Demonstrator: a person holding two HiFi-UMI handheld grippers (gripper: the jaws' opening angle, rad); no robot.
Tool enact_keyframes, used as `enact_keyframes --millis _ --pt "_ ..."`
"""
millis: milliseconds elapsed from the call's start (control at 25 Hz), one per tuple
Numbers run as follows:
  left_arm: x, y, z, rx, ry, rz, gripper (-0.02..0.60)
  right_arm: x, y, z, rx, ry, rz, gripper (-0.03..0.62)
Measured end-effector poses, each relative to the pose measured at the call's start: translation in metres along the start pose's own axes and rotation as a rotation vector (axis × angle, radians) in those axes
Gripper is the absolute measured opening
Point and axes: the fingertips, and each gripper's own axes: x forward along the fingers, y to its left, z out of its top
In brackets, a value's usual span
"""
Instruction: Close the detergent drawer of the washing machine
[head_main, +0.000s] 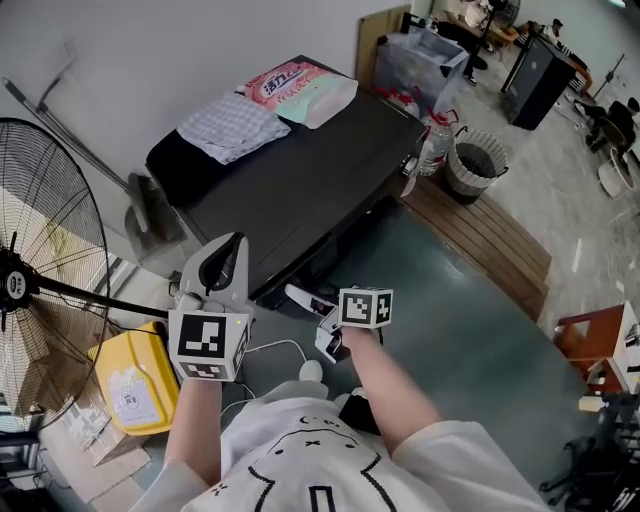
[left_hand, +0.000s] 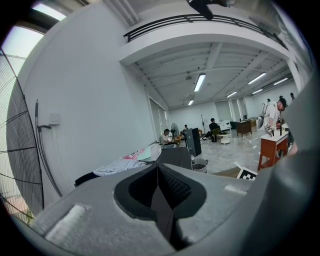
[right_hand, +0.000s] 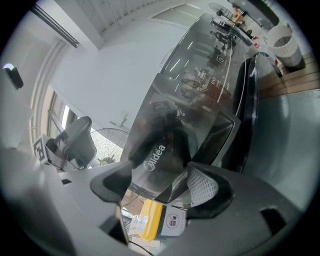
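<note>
One gaping tool (right_hand: 159, 184) at detergent drawer (right_hand: 156, 149)

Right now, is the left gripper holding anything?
No: the jaws of the left gripper are pressed together with nothing between them.

inventory of legible print

1. "midea" — white lettering, running tilted upward, on the dark glossy front of the detergent drawer (right_hand: 165, 145); right gripper view, just off centre toward 7 o'clock.
2. round crossed-out prohibition sign, its inner figure too small to tell, on the white label (right_hand: 172, 220) of the yellow container (right_hand: 147, 222); right gripper view, 6 o'clock.
3. large chinese characters, the first two reading "活力", the rest too small, on the pink pack (head_main: 300, 88) lying on the washing machine (head_main: 300, 180); head view, 12 o'clock.
4. the yellow container's label, head view, 8 o'clock — print too small to read.
5. pale marks on the machine's panel, right gripper view, 1 o'clock: not legible.
</note>
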Motion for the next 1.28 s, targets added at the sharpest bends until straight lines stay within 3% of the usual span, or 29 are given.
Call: enact_keyframes --millis 520,920,1280 --pt "0.008 0.006 -0.001 0.009 -0.007 -0.007 0.017 0.008 -0.004 0.004 -0.039 0.022 -0.011 0.353" --pt "0.013 0.005 0.000 0.023 -0.018 -0.053 0.018 0.015 -0.006 0.009 -0.075 0.016 -0.072 0.365" --pt "0.013 0.002 -0.015 -0.017 -0.021 -0.102 0.017 0.007 -0.007 0.006 -0.022 -0.040 -0.172 0.360"
